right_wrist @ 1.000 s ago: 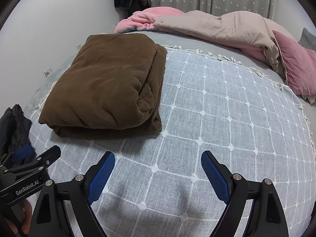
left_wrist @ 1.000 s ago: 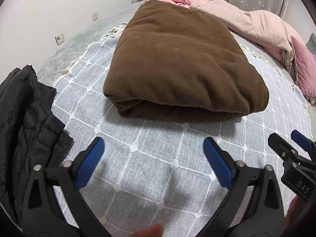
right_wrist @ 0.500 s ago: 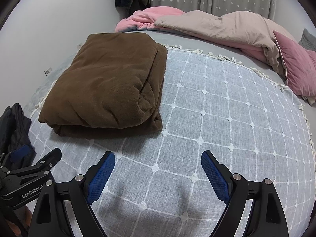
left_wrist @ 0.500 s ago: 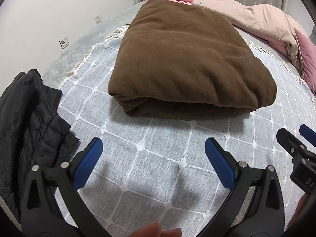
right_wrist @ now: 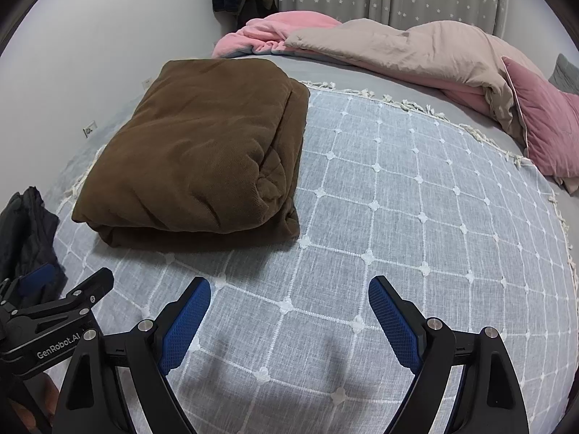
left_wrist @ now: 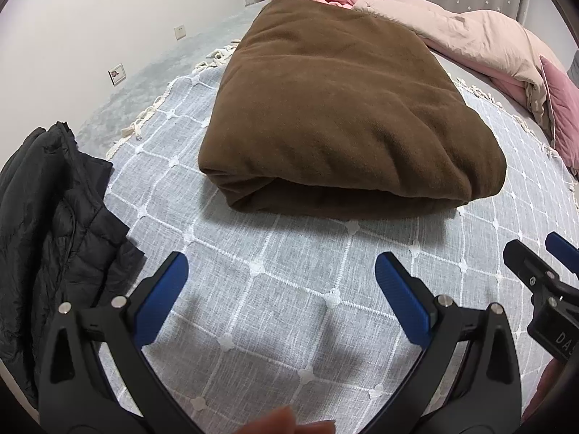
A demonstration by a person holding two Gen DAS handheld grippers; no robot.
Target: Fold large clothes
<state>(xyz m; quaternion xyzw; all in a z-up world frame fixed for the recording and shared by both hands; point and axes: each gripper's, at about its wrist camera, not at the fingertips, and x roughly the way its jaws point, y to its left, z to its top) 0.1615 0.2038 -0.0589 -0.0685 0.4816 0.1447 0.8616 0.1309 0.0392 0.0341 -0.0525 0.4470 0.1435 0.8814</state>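
- Nearest, the left gripper (left_wrist: 280, 289) and right gripper (right_wrist: 289, 313) hover over the grey throw (right_wrist: 416, 217) with jaws wide apart, nothing between them.
- Beyond them the brown blanket (left_wrist: 343, 108) lies folded in a thick bundle; it looks soft, bulky and floppy — best pinched at its near corners.
- Left of it lies a black jacket (left_wrist: 43, 235).
- Farthest, a pink quilt (right_wrist: 416, 47).
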